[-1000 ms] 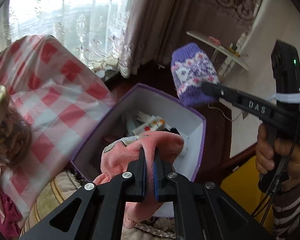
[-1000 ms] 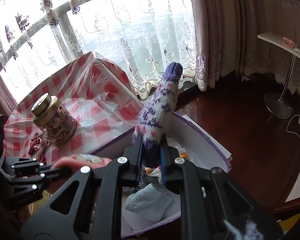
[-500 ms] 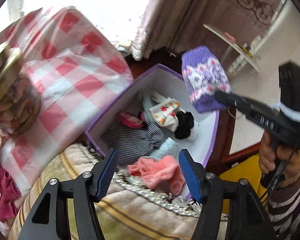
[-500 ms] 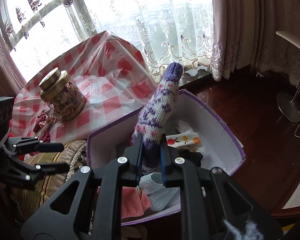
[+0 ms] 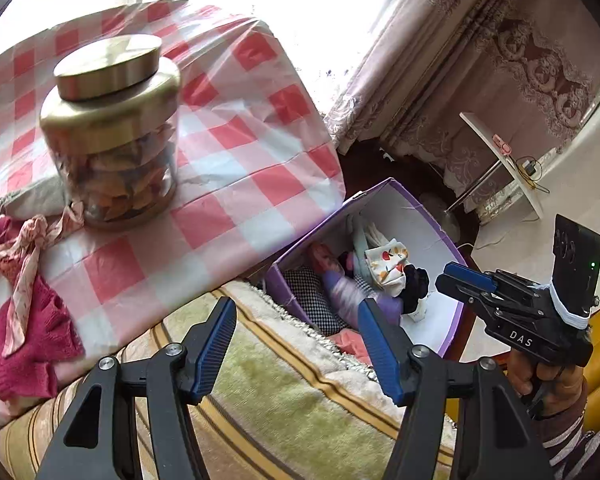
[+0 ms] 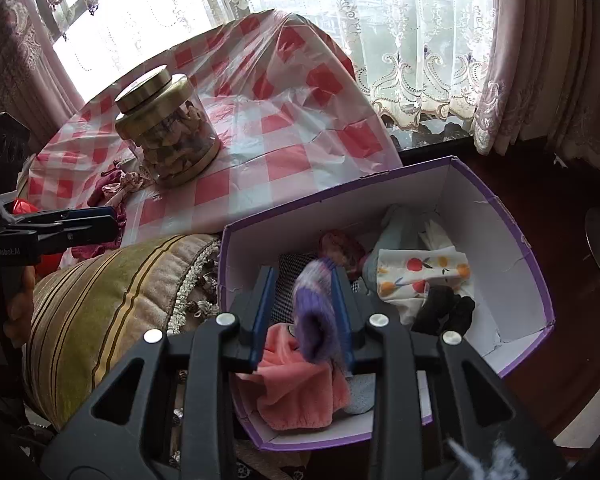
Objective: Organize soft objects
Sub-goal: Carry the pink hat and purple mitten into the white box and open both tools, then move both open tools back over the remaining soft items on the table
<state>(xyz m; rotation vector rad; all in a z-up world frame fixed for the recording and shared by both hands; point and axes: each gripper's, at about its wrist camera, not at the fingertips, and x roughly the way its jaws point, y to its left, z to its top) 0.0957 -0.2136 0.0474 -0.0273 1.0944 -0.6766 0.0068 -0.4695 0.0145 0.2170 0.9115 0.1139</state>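
Observation:
My right gripper hangs over the purple box, its jaws opening. The purple knitted sock is a blur between them, slipping down, with a gap beside its left side. In the left wrist view the right gripper is empty, and the sock is a blur inside the box. A pink cloth lies in the box's near corner. My left gripper stands open and empty above a striped cushion. A dark pink knit and a pink ribbon lie on the checked tablecloth.
A glass jar with a gold lid stands on the red-checked tablecloth. The box also holds a fruit-print sock, a black item and a checked cloth. Curtains, dark floor and a white side table lie beyond.
My left gripper let the pink cloth go into the box, opened wide and swung left toward the table. My right gripper sank over the box and loosened; the purple sock is dropping.

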